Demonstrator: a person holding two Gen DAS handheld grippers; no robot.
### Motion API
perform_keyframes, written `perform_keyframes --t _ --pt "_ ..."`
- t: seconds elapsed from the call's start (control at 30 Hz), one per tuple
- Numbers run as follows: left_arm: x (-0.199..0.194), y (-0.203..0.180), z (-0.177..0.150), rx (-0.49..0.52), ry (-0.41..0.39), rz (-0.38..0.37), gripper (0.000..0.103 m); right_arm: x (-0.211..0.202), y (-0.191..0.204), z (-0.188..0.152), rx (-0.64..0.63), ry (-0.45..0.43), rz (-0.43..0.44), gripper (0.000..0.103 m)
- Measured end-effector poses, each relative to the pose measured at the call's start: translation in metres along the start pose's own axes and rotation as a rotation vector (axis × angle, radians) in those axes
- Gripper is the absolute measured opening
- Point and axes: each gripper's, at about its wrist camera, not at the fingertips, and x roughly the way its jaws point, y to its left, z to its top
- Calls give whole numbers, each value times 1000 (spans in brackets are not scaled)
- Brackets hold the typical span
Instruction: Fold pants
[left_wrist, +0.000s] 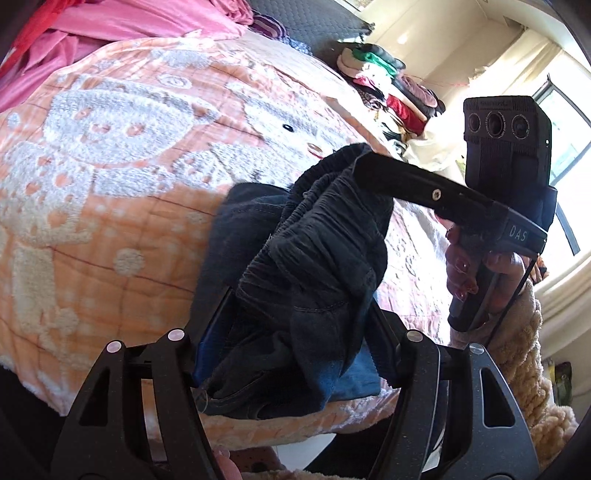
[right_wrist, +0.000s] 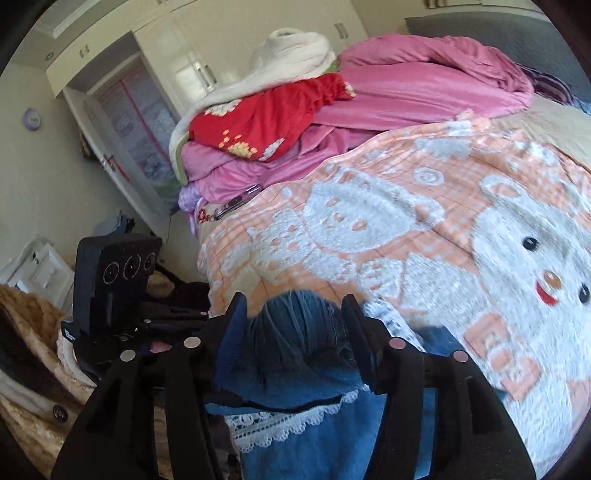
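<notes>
Pants (left_wrist: 314, 258), dark blue denim with an elastic gathered waistband, are held up over the near edge of the bed, above an orange blanket (left_wrist: 110, 184) with white bear figures. Left gripper (left_wrist: 295, 343) is clenched on a bunched part of the fabric; right gripper (right_wrist: 295, 332) likewise grips a gathered wad of the waistband, white lace trim (right_wrist: 280, 424) showing below it. In the left wrist view the right gripper's finger is seen reaching into the waistband from the right. Judged step: spreading the garment for a first fold. To do it well, the two grips should draw apart along the waistband until it is taut and level, then lower the cloth flat onto the blanket with legs aligned, without dragging the blanket. No container is in use; a pink bedding pile (right_wrist: 406, 92) and a clothes heap (left_wrist: 388, 88) lie well apart from the work.
</notes>
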Motion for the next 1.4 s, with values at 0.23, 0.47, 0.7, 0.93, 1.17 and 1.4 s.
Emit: perform_keyframes --t 0.23,0.47,0.7,0.93,1.17,1.4 --pt "29 -30 -17 72 101 -119 61 -39 -20 -42 125 -43 -143 57" --pt "42 -39 -33 127 155 -102 61 -18 -17 -72 146 70 -256 58" --pt "27 -38 -33 138 124 -64 62 -15 -29 -97 183 130 -365 59" --pt "18 -38 -30 138 104 -43 63 -15 -27 -97 190 128 -380 62" --pt "12 -36 -27 141 88 -34 64 -18 -23 -94 189 110 -393 64" --pt "8 -34 -26 145 74 -22 67 -27 -16 -90 188 80 -406 66"
